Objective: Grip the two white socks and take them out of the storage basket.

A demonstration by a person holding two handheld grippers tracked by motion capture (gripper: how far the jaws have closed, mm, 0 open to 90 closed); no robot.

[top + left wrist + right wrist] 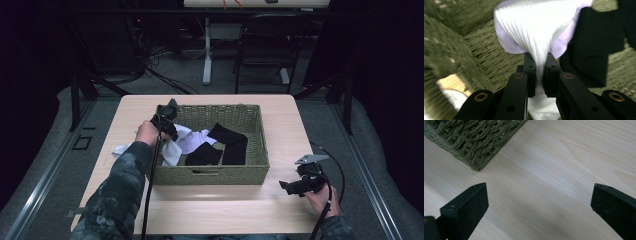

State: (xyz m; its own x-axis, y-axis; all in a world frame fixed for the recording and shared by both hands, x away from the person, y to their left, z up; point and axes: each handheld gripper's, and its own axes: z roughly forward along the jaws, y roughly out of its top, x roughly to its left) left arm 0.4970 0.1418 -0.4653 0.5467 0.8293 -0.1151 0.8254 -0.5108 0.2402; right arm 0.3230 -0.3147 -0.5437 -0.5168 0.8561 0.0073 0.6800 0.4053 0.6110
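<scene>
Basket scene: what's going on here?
A person works at a wooden table with a gripper in each hand. The left gripper is shut on a white sock at the left end of a woven basket holding white and black socks. The right gripper sits open over bare table beside the basket.

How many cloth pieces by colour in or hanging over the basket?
White: 2, a white sock pinched in the left gripper, and a white piece draped over the basket's left wall.
Lavender: 1.
Black: 2.
Total: 5.
</scene>
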